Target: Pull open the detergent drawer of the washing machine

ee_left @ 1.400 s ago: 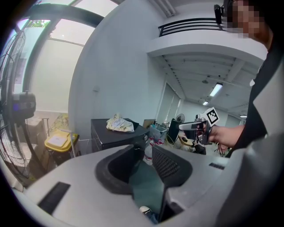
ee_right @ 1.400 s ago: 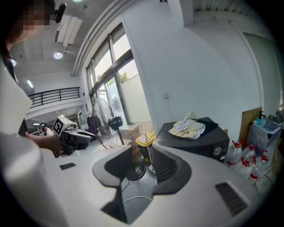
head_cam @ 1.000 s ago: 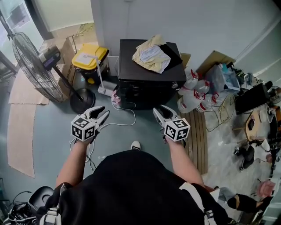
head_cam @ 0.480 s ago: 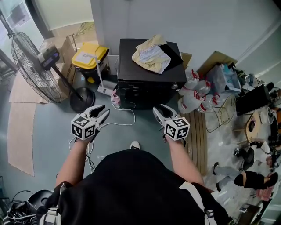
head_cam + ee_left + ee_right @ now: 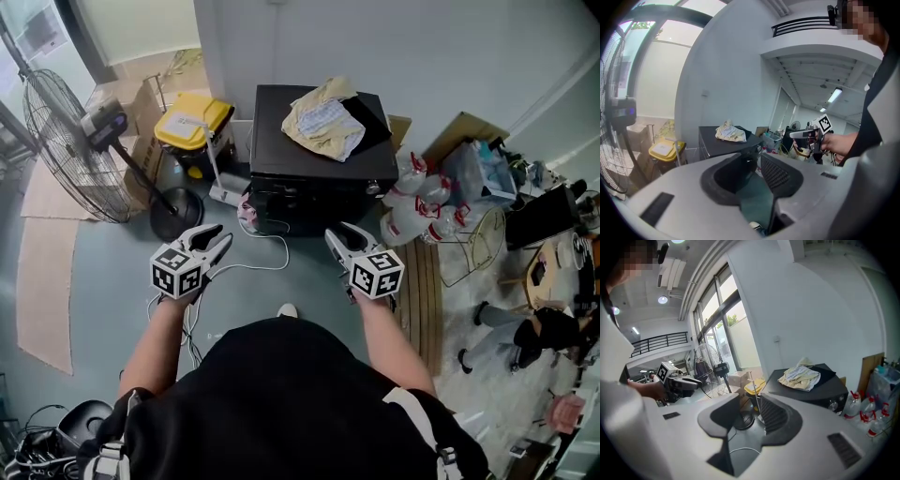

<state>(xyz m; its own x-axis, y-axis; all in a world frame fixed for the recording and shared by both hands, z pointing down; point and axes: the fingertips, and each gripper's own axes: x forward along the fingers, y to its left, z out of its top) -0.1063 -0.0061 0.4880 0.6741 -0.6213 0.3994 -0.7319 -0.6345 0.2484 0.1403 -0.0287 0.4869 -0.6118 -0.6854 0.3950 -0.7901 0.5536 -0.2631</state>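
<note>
The black washing machine point(image 5: 281, 155) stands against the wall ahead of me, with a crumpled yellow cloth point(image 5: 323, 117) on its lid. Its front panel point(image 5: 309, 195) shows a silver knob point(image 5: 373, 187); I cannot make out the detergent drawer. My left gripper point(image 5: 217, 240) is open and empty, held over the floor short of the machine's left corner. My right gripper point(image 5: 339, 236) is open too, short of the machine's right side. The left gripper view shows the machine point(image 5: 717, 143) beyond its open jaws and the right gripper point(image 5: 806, 135). The right gripper view shows the machine point(image 5: 820, 387) and the left gripper point(image 5: 677, 380).
A pedestal fan point(image 5: 75, 141) and a yellow-lidded bin point(image 5: 192, 122) stand left of the machine. A white cable point(image 5: 267, 255) lies on the floor between the grippers. Spray bottles point(image 5: 412, 202), a wire basket point(image 5: 473, 239) and wooden boards point(image 5: 427, 300) crowd the right side.
Both grippers have stayed almost where they were, still open. A person at the right edge has shifted position.
</note>
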